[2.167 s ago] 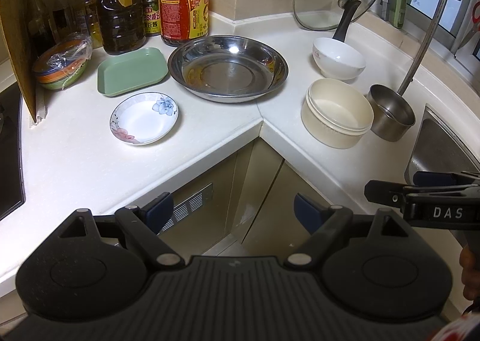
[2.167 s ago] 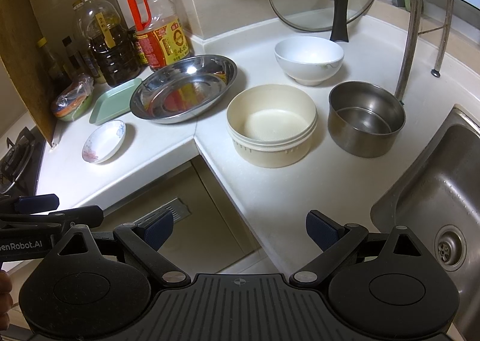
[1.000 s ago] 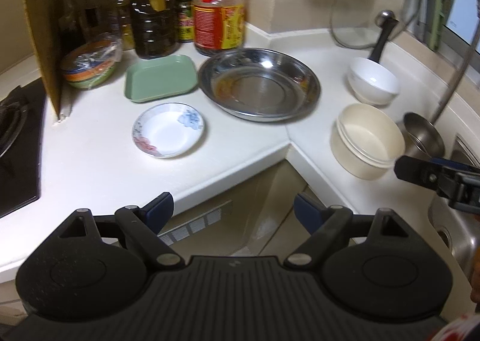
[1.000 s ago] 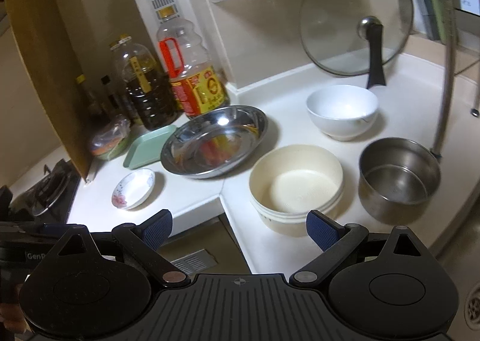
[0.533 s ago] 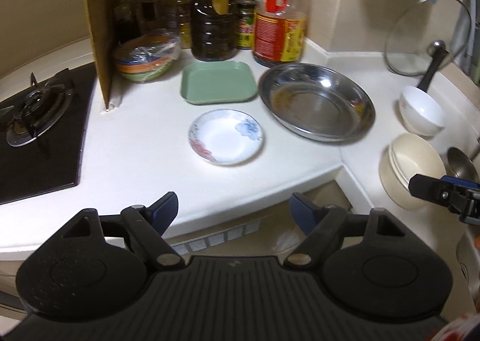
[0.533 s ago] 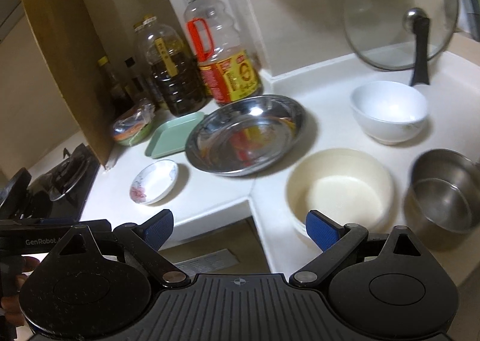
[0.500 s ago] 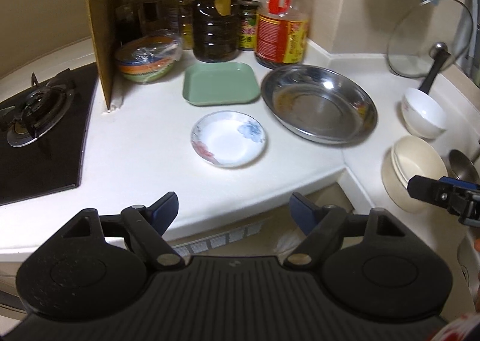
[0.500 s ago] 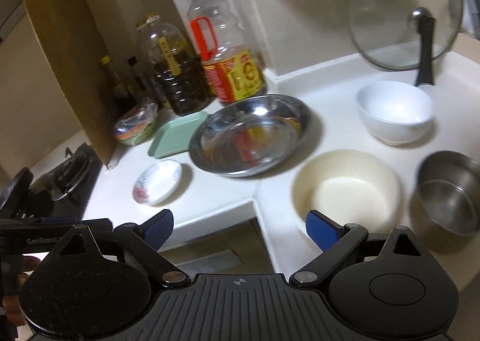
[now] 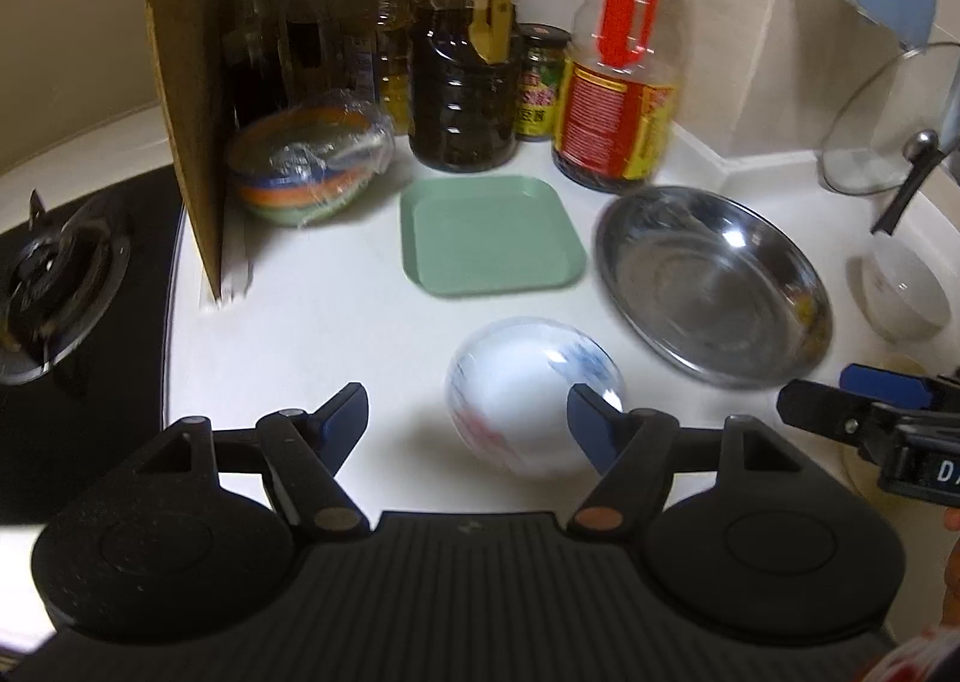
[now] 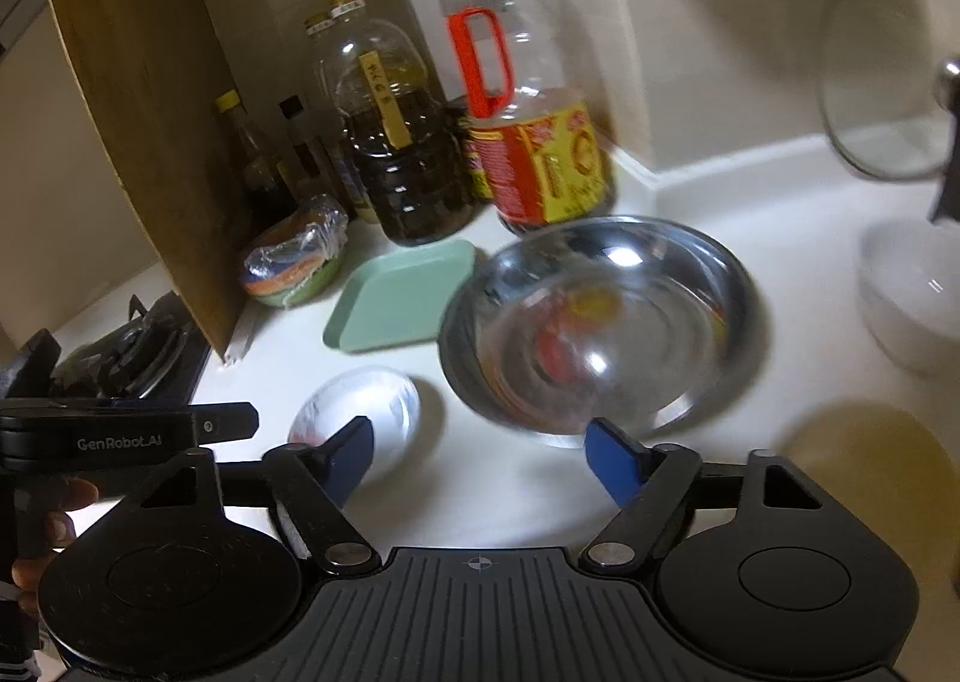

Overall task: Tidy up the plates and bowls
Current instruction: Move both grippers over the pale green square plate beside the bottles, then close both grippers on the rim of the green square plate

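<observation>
1. Left wrist view: left gripper (image 9: pixel 465 409) hung over the counter (image 9: pixel 336 334), jaws closing with nothing pressed between them; small white saucer (image 9: pixel 528 400) lay on the counter just ahead, smeared by motion, its right edge covered by the right fingertip.
2. Same view: green square plate (image 9: pixel 492 235) sat flat beyond the saucer, steel dish (image 9: pixel 714 286) just to its right; white bowl (image 9: pixel 909 292) blurred near the right edge; glass lid (image 9: pixel 882 124) leaned on the wall, cut off by the frame.
3. Same view: right gripper (image 9: pixel 864 412) poked in from the right, only partly seen; cardboard sheet (image 9: pixel 186 82) hid part of the bottles (image 9: pixel 462 58); wrapped stack of coloured bowls (image 9: pixel 306 163) stood beside it.
4. Right wrist view: right gripper (image 10: pixel 480 454) closing too, nothing gripped; saucer (image 10: pixel 360 406) half hidden behind its left fingertip; steel dish (image 10: pixel 600 322) badly blurred just ahead.
5. Same view: green square plate (image 10: pixel 399 295) left of the dish; cream bowl (image 10: pixel 870 460) only a yellowish blur at lower right; white bowl (image 10: pixel 906 298) cut off by the right edge; left gripper (image 10: pixel 126 430) seen side-on at left, jaw gap not readable there.
</observation>
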A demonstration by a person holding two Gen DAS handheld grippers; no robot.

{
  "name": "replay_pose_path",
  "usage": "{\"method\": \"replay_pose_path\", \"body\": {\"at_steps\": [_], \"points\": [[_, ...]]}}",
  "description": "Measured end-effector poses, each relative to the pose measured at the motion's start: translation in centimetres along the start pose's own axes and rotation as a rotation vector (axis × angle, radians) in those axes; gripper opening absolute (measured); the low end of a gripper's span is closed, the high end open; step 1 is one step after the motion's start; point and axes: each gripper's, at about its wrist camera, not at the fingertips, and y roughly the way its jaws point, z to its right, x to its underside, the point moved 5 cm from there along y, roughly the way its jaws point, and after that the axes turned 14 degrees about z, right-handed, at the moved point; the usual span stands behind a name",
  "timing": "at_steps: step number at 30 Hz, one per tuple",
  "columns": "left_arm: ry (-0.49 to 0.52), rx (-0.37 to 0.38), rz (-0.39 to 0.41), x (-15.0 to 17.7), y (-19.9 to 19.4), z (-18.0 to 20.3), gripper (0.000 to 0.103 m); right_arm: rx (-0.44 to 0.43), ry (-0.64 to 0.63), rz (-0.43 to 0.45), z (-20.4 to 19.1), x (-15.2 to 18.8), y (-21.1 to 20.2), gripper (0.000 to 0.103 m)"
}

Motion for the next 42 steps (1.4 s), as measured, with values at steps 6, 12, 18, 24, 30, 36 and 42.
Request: {"method": "replay_pose_path", "body": {"at_steps": [6,12,18,24,30,36,42], "points": [[0.017,0.003,0.016,-2.1,4.3,-2.6,0.068,-0.001,-0.03,0.015,-1.7,-1.6,5.5,0.063],[0.011,0.02,0.011,-3.6,8.9,-4.1,0.066,0.012,-0.067,0.005,-2.7,-2.9,10.9,0.056],[0.006,0.027,-0.009,-4.2,12.7,-4.5,0.055,0.022,-0.097,-0.034,-2.8,-3.4,15.9,0.049],[-0.016,0.044,-0.052,-3.8,15.7,-4.9,0.038,0.043,-0.104,-0.074,-2.6,-3.8,19.7,0.045],[-0.028,0.061,-0.078,-3.3,17.1,-5.0,0.026,0.055,-0.115,-0.083,-2.5,-3.8,21.1,0.045],[-0.05,0.076,-0.093,-2.9,17.9,-5.2,0.01,0.059,-0.118,-0.093,-2.4,-4.0,21.9,0.045],[-0.081,0.08,-0.095,-2.7,17.5,-5.9,0.007,0.048,-0.14,-0.106,-2.9,-4.0,22.7,0.045]]}}
